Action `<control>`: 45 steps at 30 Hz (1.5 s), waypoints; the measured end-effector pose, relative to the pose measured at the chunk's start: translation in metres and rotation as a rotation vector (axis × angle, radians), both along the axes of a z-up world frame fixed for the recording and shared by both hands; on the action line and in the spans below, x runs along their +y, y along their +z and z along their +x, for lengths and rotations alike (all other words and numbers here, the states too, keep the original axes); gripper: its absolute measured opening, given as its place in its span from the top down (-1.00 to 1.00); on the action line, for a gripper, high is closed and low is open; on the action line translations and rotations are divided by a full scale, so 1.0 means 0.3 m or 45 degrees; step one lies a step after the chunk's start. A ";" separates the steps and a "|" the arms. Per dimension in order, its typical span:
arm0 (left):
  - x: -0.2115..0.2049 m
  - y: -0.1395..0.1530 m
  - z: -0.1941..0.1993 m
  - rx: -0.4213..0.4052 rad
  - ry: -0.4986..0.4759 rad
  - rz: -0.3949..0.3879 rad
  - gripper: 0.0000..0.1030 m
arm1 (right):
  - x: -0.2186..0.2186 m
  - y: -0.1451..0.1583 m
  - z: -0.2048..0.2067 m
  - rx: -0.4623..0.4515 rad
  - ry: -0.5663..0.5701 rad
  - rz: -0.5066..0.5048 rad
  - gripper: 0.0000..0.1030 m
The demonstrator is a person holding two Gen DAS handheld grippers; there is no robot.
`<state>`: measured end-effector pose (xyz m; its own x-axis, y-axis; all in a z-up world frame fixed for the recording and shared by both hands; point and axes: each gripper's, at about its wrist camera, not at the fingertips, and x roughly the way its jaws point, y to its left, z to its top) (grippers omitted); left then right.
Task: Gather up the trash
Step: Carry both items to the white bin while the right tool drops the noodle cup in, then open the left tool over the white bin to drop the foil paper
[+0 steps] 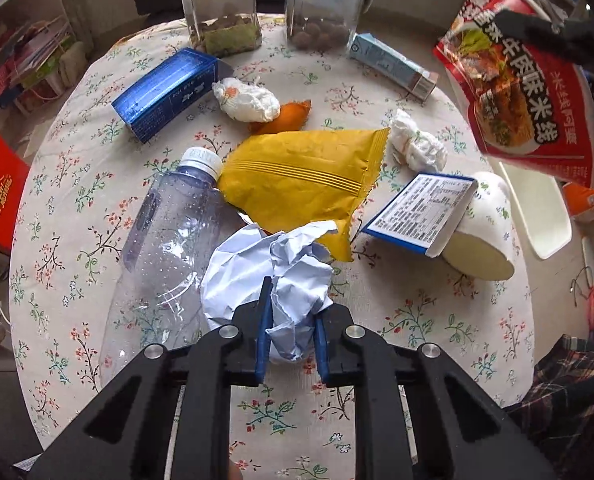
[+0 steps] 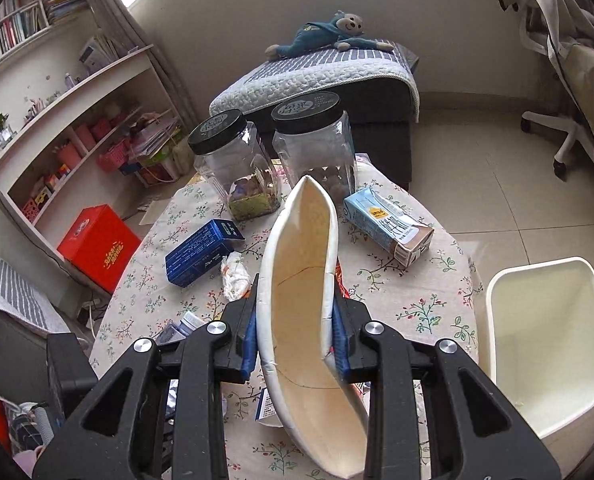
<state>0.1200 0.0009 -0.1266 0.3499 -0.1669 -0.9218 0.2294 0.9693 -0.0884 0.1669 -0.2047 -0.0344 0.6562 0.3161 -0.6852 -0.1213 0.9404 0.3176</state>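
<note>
My left gripper (image 1: 291, 320) is shut on a crumpled pale-blue paper ball (image 1: 265, 276) at the near side of the floral table (image 1: 437, 320). My right gripper (image 2: 295, 316) is shut on a squashed red instant-noodle paper bowl (image 2: 301, 280), held above the table; the bowl also shows in the left wrist view (image 1: 517, 92), up at the right. A white trash bin (image 2: 549, 344) stands on the floor right of the table. A clear plastic bottle (image 1: 169, 240), a yellow snack bag (image 1: 301, 176), tissue wads (image 1: 245, 100) and a white paper cup (image 1: 485, 232) lie on the table.
Two clear jars with black lids (image 2: 237, 168) stand at the table's far edge. A dark blue box (image 1: 165, 92), a milk carton (image 1: 393, 64) and a blue-white box (image 1: 421, 212) lie around. A red box (image 2: 97, 244) and shelves are at the left.
</note>
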 end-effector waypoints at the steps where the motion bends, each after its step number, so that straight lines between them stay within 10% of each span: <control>1: 0.010 0.026 -0.001 -0.037 0.009 -0.025 0.69 | -0.003 0.005 -0.002 -0.006 -0.001 0.005 0.46; 12: 0.041 0.271 0.013 -0.391 0.153 -0.129 0.69 | -0.096 0.045 -0.057 -0.087 -0.072 -0.014 0.45; 26: -0.259 0.267 0.026 -0.417 -0.035 -0.160 0.68 | -0.498 -0.024 -0.149 0.005 -0.475 -0.208 0.43; 29: -0.359 0.262 0.028 -0.413 -0.100 -0.156 0.68 | -0.574 -0.050 -0.160 0.069 -0.567 -0.227 0.33; 36: -0.612 0.239 0.031 -0.368 -0.217 -0.212 0.68 | -0.716 -0.029 -0.219 0.043 -0.856 -0.250 -0.60; 45: -0.902 0.207 0.028 -0.281 -0.341 -0.278 0.67 | -0.860 0.012 -0.303 -0.020 -1.101 -0.241 -0.84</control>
